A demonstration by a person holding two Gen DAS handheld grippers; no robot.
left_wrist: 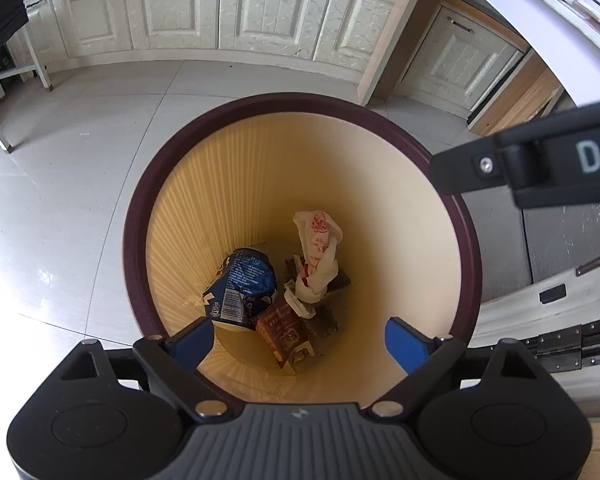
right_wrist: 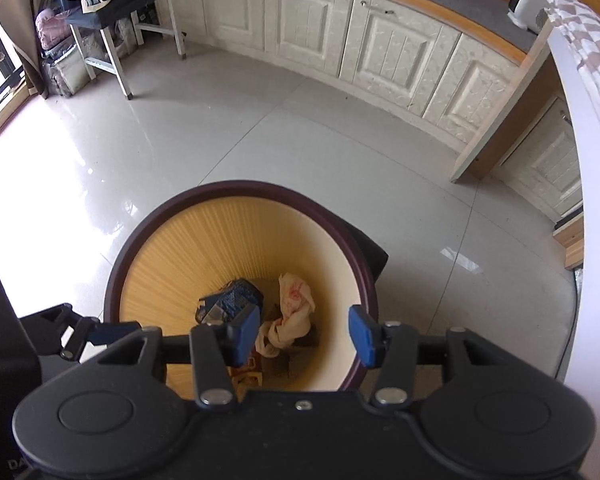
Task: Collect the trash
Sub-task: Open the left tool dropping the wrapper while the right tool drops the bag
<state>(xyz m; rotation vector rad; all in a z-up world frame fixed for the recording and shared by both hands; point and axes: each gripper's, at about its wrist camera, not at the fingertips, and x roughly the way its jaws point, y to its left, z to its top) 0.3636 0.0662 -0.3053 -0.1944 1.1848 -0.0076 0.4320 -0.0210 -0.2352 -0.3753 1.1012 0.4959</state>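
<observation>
A round waste bin with a dark maroon rim [left_wrist: 136, 216] and a pale yellow inside stands on the floor below both grippers. At its bottom lie a blue crumpled packet [left_wrist: 244, 284], a white plastic bag with red print [left_wrist: 318, 256] and a brown carton [left_wrist: 282, 330]. My left gripper [left_wrist: 300, 342] hangs over the bin's near edge, open, with nothing between its blue pads. In the right wrist view the same bin [right_wrist: 116, 276] holds the packet [right_wrist: 230, 298] and the bag [right_wrist: 294, 308]. My right gripper [right_wrist: 304, 334] is open above it, nothing between its pads.
Cream cabinet doors [left_wrist: 260, 8] line the far wall across grey floor tiles [right_wrist: 260, 136]. A white table edge with a checked cloth [right_wrist: 580, 80] runs along the right. A silver hard case [left_wrist: 548, 312] lies right of the bin. A white-legged stand [right_wrist: 112, 56] is far left.
</observation>
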